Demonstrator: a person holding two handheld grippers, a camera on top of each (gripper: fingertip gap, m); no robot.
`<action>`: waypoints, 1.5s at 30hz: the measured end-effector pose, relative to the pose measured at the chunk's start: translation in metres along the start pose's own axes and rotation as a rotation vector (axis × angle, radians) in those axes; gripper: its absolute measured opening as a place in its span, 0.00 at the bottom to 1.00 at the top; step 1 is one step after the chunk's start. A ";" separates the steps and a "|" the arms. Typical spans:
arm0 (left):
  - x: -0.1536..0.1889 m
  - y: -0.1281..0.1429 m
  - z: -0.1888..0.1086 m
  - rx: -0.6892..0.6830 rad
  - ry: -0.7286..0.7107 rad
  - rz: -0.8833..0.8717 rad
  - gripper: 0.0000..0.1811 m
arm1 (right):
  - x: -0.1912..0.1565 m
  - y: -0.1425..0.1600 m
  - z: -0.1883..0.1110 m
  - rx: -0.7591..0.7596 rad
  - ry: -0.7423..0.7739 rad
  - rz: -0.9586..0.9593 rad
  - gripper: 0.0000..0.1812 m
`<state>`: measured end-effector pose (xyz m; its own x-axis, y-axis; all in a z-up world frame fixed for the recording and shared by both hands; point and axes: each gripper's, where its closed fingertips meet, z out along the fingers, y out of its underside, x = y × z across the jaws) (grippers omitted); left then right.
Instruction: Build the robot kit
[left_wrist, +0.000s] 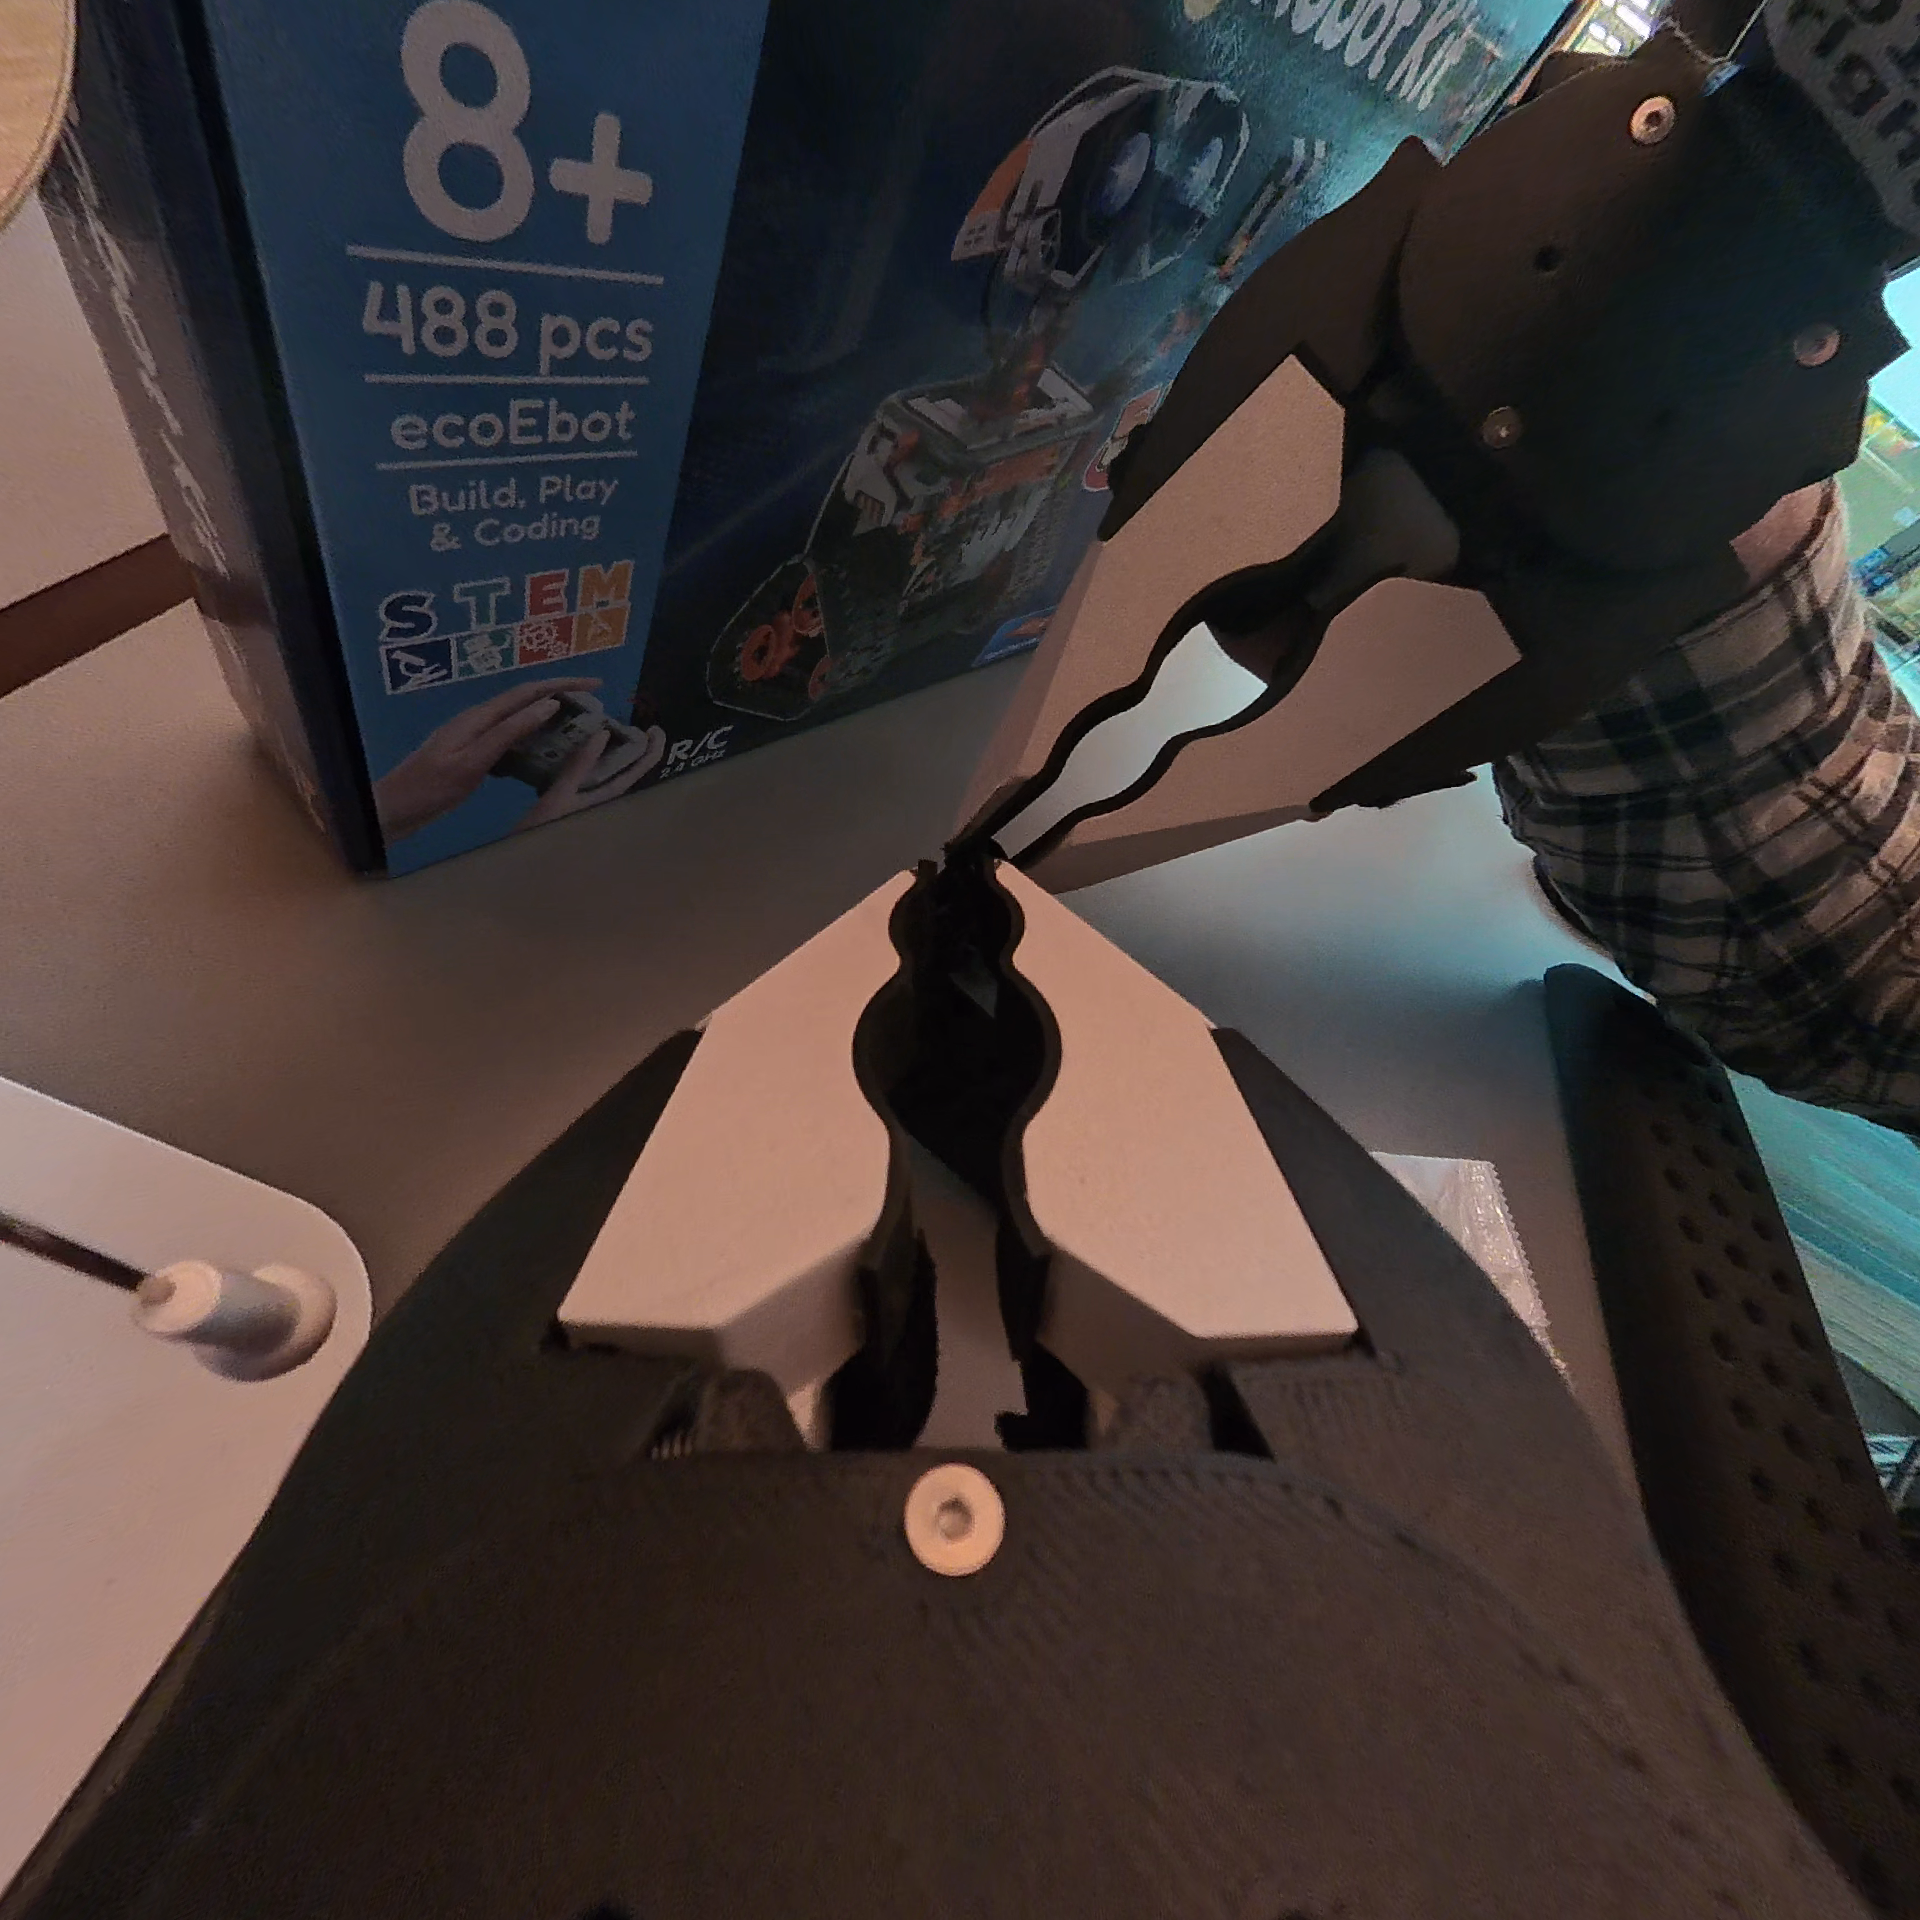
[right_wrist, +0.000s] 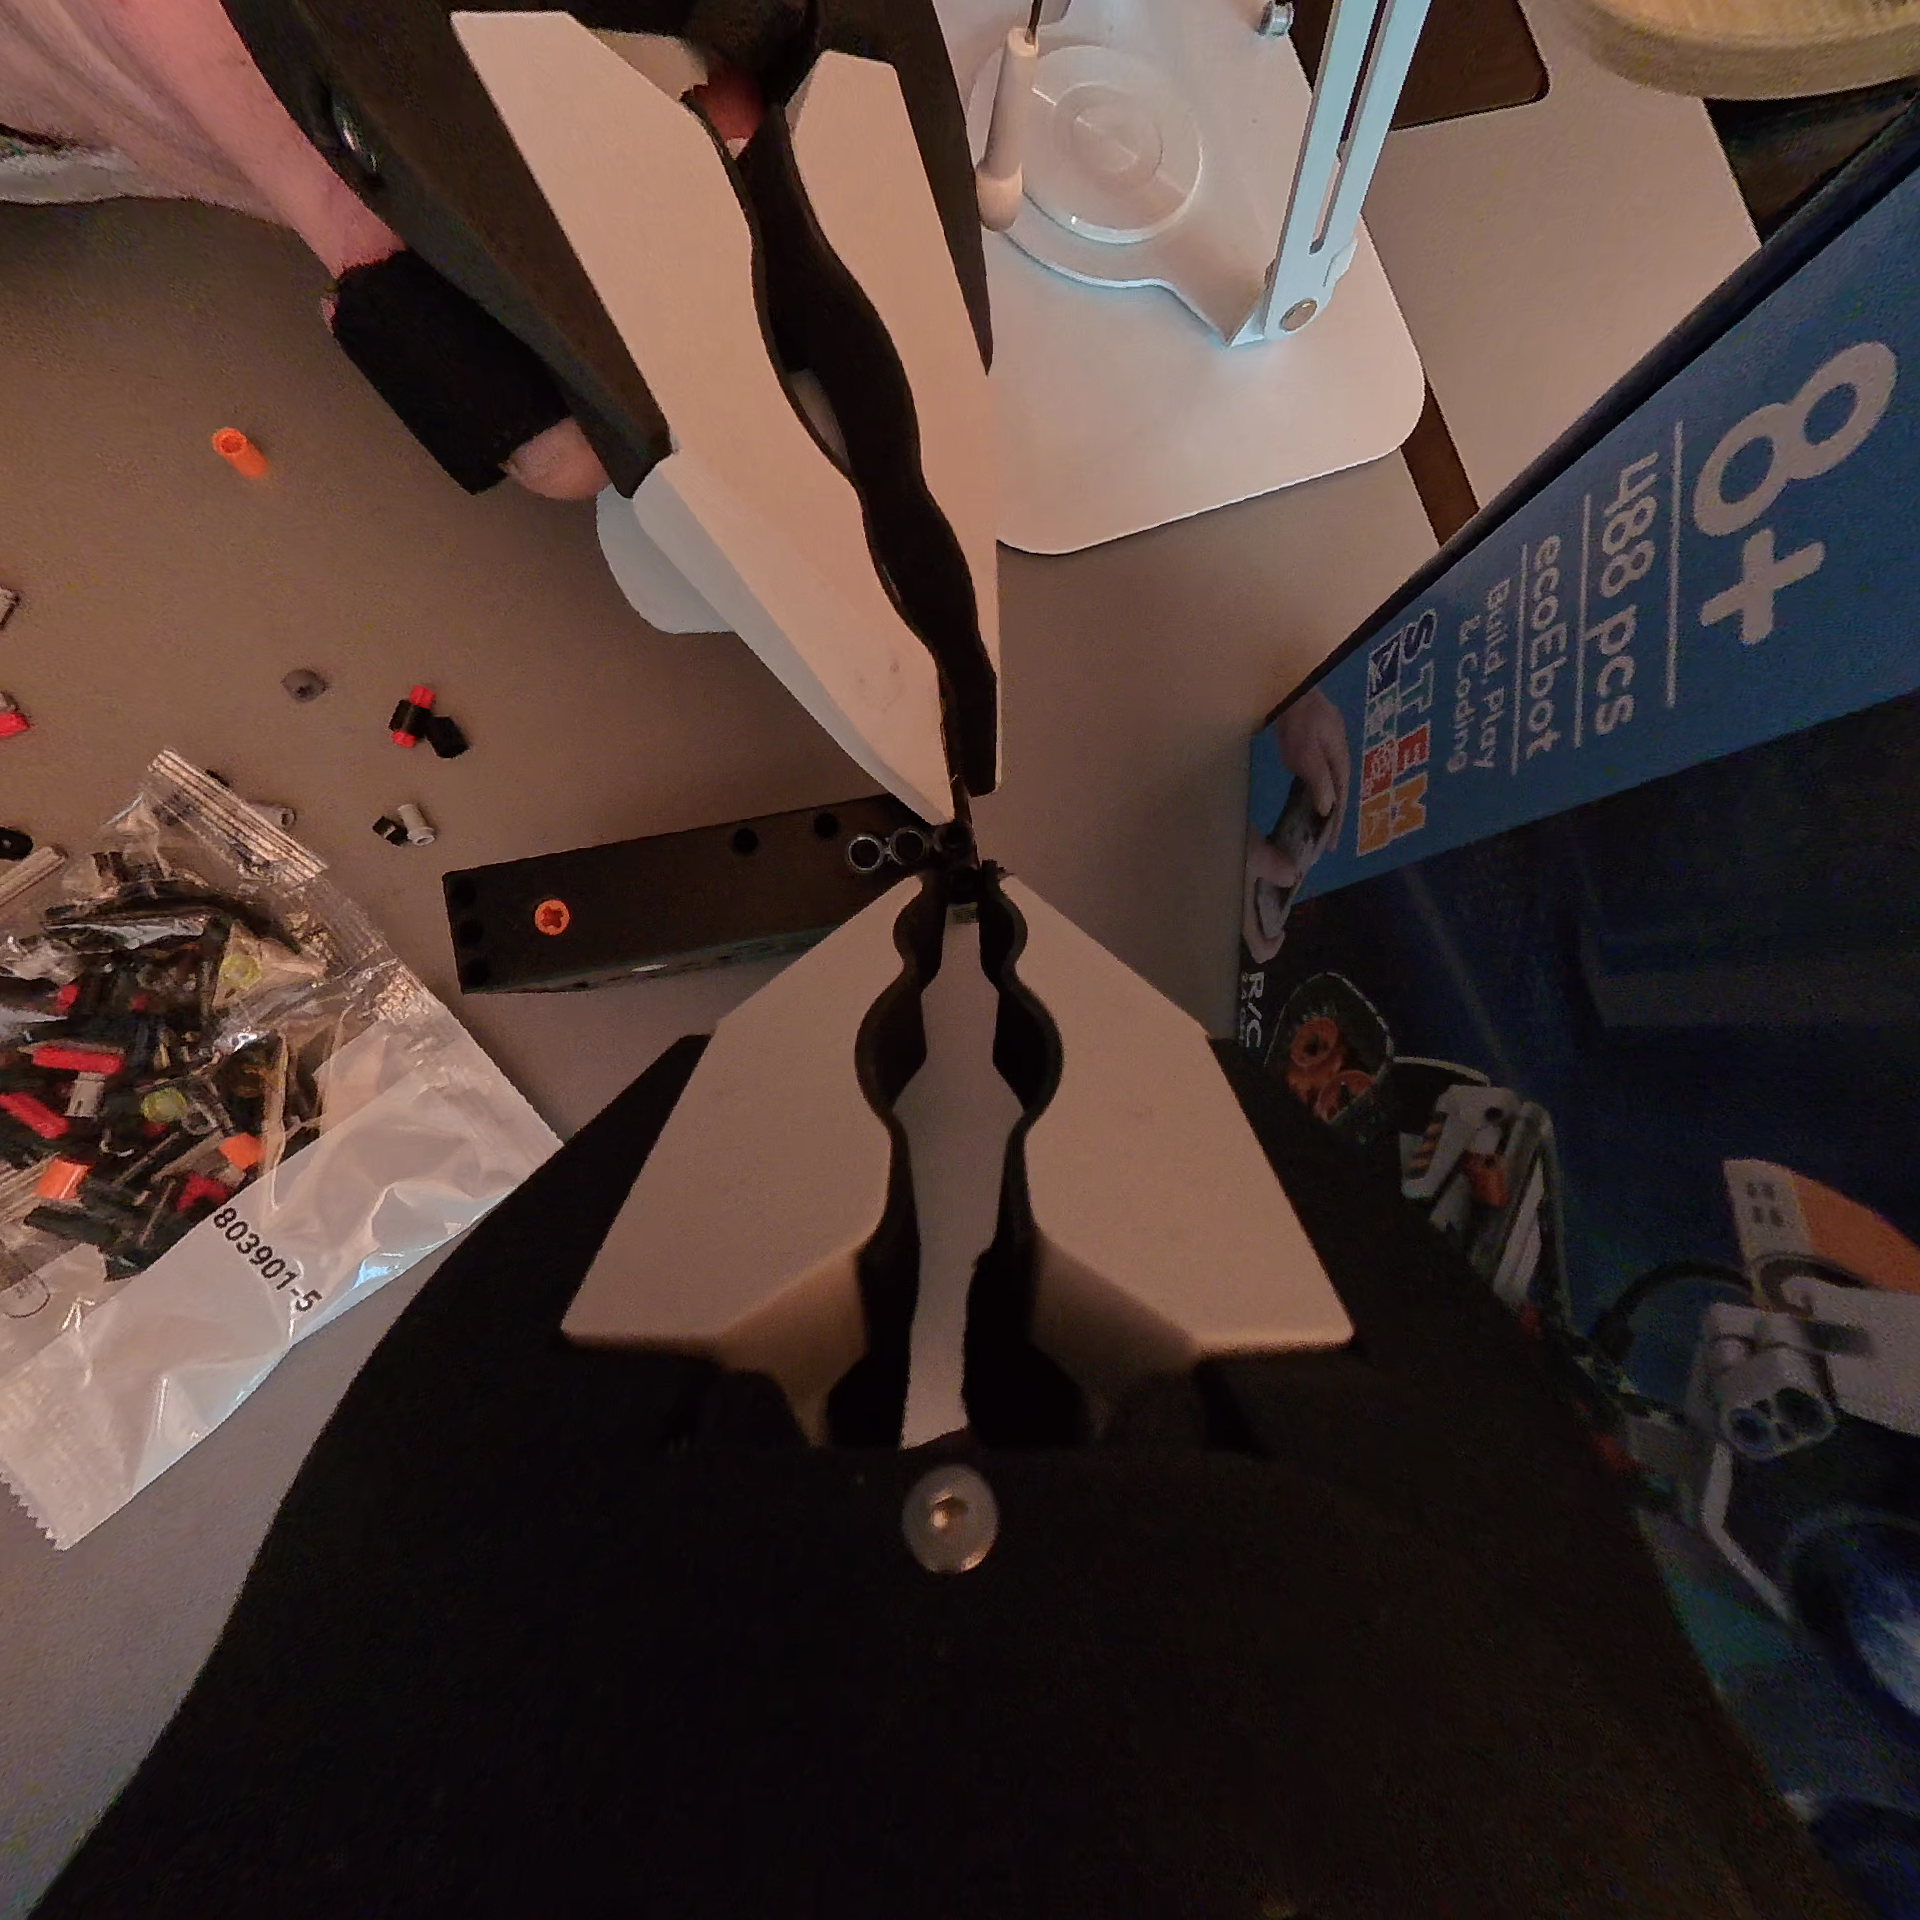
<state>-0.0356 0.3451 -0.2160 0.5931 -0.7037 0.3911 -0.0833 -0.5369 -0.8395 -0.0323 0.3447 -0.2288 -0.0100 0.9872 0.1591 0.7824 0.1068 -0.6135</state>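
In the right wrist view, the long beam (right_wrist: 665, 904) lies on the table (right_wrist: 727, 644). Left of the beam lies the bag (right_wrist: 208, 1122), right of it the box (right_wrist: 1621, 790), behind it the stand base (right_wrist: 1247, 447).

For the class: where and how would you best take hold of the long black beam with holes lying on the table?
Grip the black beam across its narrow width near the middle, coming from above. It lies flat, long and slim; its right end is crowded by both gripper tips, its left carries an orange pin.
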 end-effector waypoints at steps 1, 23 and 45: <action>0.000 0.000 0.000 0.002 0.004 -0.008 0.03 | 0.000 0.000 0.000 -0.001 -0.001 -0.002 0.03; 0.001 0.002 0.000 0.049 0.089 -0.167 0.03 | 0.000 -0.001 0.000 0.023 0.021 -0.050 0.03; 0.001 0.001 0.000 0.039 0.088 -0.138 0.03 | -0.010 -0.008 0.004 0.160 0.013 -0.101 0.16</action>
<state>-0.0349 0.3435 -0.2164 0.5238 -0.6636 0.5341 0.0267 -0.6139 -0.7889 -0.0411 0.3341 -0.2287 -0.0747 0.9689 0.2358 0.6687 0.2241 -0.7090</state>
